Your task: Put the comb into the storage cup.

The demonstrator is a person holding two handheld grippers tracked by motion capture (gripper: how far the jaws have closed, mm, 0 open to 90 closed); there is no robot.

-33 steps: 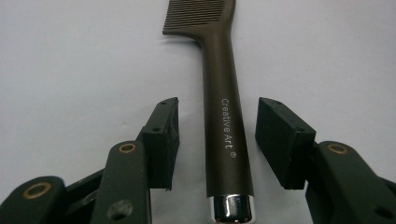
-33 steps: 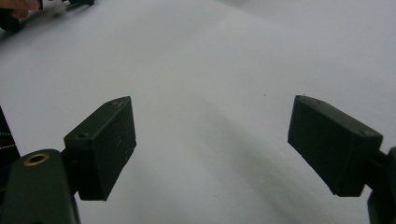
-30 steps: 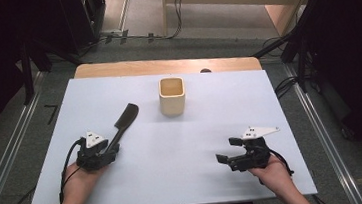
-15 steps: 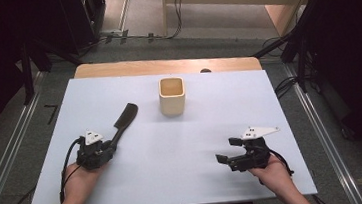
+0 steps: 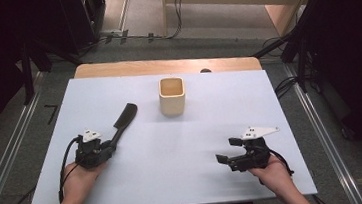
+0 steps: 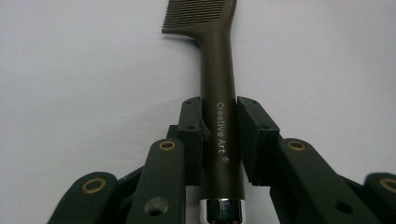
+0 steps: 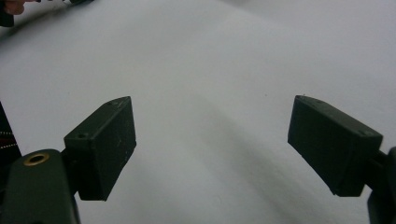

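Step in hand: grasp of the comb [image 5: 122, 121] by the left tongs [image 5: 104, 148], lower left of the high view. Tongs are clamped on the comb handle; in the left gripper view both pads [image 6: 190, 135] press the handle sides, w/ the chrome end cap sitting between the jaw arms at bottom centre. Comb appears to lie flat on the counter [image 5: 221, 128], not yet lifted, though contact under the toothed end cannot be confirmed.

Next move, as a judgement: lift the comb and carry it up-right toward the cup [image 5: 172, 96], which stands upright at upper centre of the high view, open top facing up. Likely calls for tilting the comb toward vertical so one end drops into the opening w/o knocking the rim. Grip is near the handle end, so the long toothed part may swing; keep the lift slow.

Comb appearance: dark brown/black, slim round handle w/ white lettering "Creative Art", fine close-set teeth on a wider head, which points to upper right in the high view, well apart from the cup.

Right tongs [image 5: 229, 156], lower right of the high view: spread wide, nothing between them; the right gripper view shows bare counter between the pads [image 7: 103, 144]. Idle, well apart from comb and cup.
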